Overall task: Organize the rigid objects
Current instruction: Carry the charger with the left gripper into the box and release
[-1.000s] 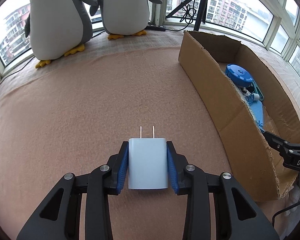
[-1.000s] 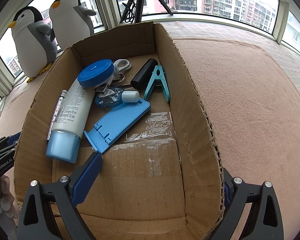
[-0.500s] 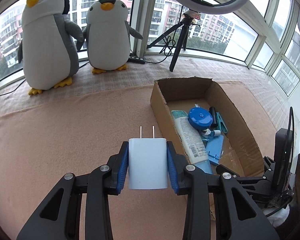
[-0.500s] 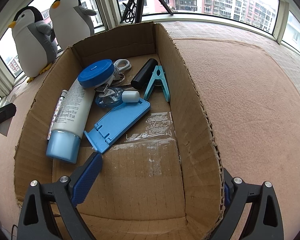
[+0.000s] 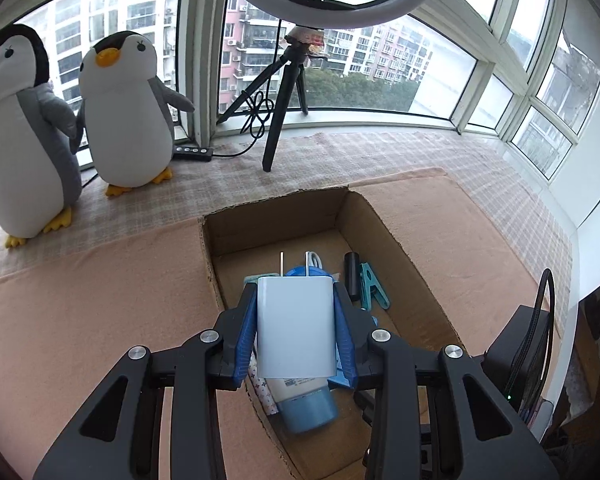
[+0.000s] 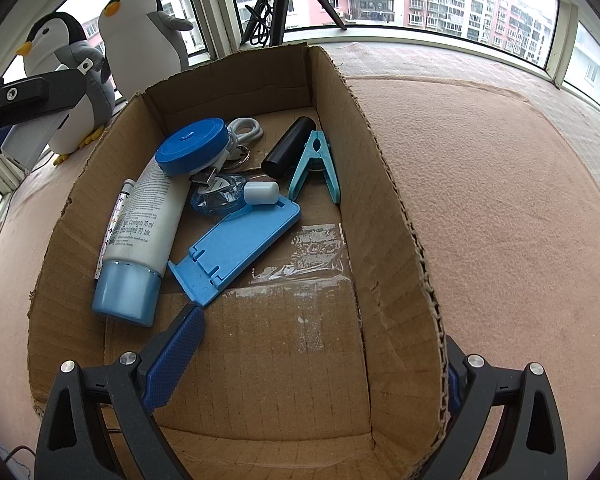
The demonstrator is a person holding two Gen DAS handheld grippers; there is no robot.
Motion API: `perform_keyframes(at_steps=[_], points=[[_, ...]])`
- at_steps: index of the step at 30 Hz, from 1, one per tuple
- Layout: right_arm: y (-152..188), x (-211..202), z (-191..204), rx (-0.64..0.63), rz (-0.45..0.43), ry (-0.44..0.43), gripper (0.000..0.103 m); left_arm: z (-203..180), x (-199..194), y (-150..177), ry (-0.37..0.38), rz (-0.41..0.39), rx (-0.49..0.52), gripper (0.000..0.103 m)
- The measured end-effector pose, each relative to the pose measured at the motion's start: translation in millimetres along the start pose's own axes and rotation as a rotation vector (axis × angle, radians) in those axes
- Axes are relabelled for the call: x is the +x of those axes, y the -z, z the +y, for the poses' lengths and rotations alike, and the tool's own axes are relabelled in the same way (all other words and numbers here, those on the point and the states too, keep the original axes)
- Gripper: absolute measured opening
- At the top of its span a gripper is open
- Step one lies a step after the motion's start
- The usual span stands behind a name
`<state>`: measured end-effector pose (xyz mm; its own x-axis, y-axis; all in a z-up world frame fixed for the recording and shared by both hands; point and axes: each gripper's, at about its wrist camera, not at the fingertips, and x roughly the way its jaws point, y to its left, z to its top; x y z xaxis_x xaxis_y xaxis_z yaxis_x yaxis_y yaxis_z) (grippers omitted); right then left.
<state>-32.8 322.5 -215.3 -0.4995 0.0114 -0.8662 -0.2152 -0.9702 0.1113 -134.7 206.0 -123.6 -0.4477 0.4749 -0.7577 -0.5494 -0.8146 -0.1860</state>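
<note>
Left wrist view | left claw (image 5: 296, 332) clamps white charger (image 5: 296, 326) by flat sides, frame centre, over cardboard box (image 5: 400, 248) | light, rigid, smooth; prongs exposed | right claw (image 6: 320, 364) wide, straddling box wall, gripping nothing.

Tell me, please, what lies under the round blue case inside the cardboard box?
The round blue case rests on the white tube and a white cable loop; anything beneath its middle is covered.

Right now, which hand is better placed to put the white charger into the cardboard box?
Left. Its tool already grips the white charger over the cardboard box. The right tool holds nothing; its fingers straddle the box's right wall, one inside and one outside.
</note>
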Motion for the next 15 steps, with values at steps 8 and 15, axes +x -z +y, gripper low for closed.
perform_keyframes(at_steps=[8, 15], points=[[0.2, -0.4, 0.1, -0.005, 0.002, -0.002, 0.096, -2.7, -6.5, -1.7, -0.022, -0.026, -0.008, 0.075], [0.7, -4.7, 3.5, -0.014, 0.004, -0.002, 0.096, 7.7, -18.2, 1.2, -0.031, -0.03, -0.032, 0.075]])
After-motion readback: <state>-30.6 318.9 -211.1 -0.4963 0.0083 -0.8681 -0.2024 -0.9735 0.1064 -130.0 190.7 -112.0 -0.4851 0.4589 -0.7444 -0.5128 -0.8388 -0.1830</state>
